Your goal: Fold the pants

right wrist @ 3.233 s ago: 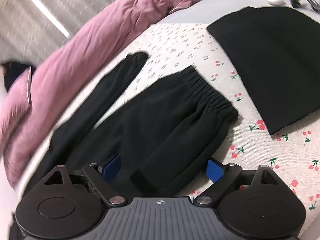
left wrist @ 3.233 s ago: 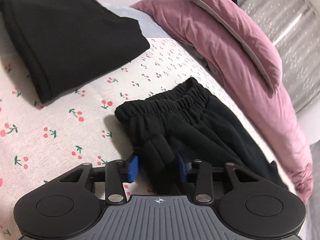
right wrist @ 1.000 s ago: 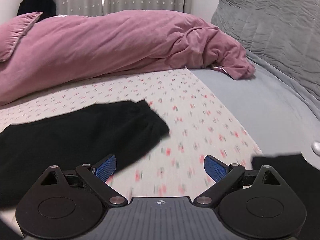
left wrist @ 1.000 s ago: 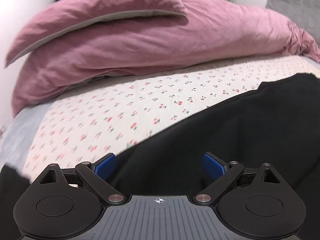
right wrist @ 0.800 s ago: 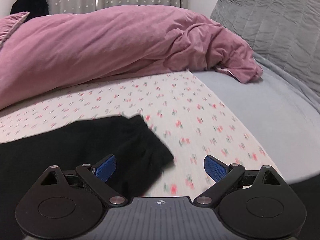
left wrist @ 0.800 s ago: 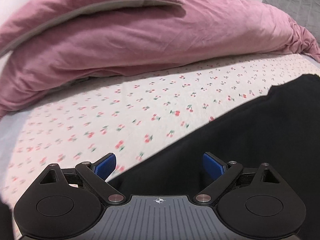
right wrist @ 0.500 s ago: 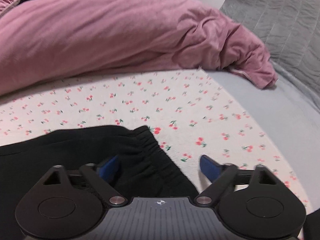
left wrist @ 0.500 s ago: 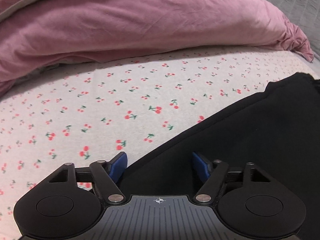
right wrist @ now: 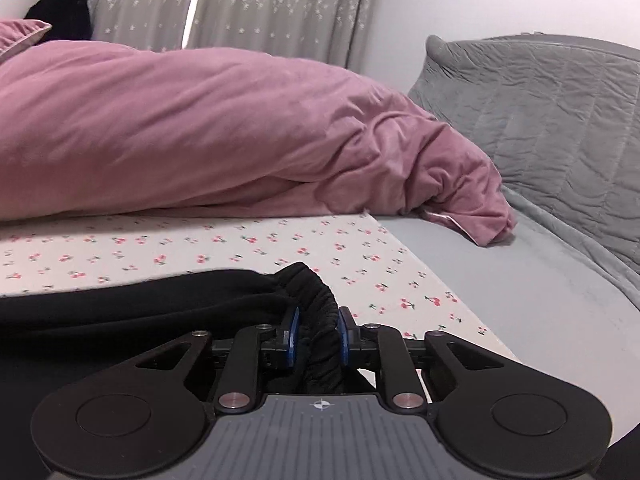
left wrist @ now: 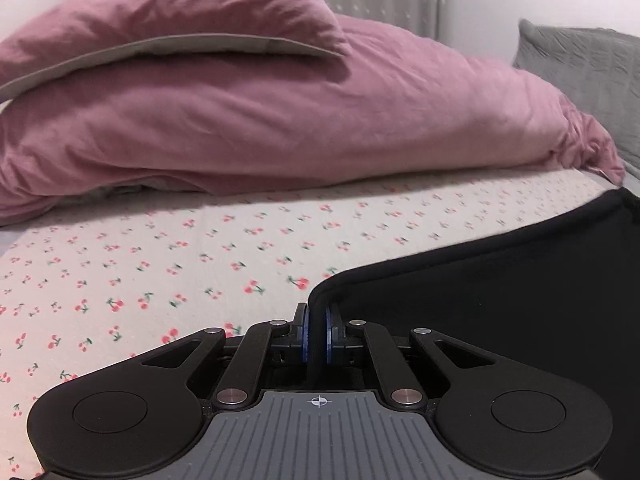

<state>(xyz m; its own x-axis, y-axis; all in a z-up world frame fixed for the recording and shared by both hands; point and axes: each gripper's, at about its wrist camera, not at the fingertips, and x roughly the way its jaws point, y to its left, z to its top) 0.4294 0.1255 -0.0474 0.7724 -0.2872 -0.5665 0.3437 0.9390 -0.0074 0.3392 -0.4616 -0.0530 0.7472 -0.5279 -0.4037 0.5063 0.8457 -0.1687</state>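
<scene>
Black pants (left wrist: 500,312) lie on the cherry-print sheet (left wrist: 160,264). My left gripper (left wrist: 317,334) is shut on a thin edge of the pants, which spread off to the right. In the right wrist view my right gripper (right wrist: 317,338) is shut on the gathered elastic waistband of the pants (right wrist: 320,300); the black cloth (right wrist: 120,304) runs off to the left.
A pink duvet (left wrist: 280,120) with a pink pillow (left wrist: 180,20) on top lies along the far side of the bed. A grey quilted cushion (right wrist: 540,120) and plain grey sheet (right wrist: 540,300) are at the right. Curtains (right wrist: 260,4) hang behind.
Both grippers were open over the pants and have now closed on them: the left on the thin edge, the right on the waistband. Both cameras now sit lower, close to the sheet.
</scene>
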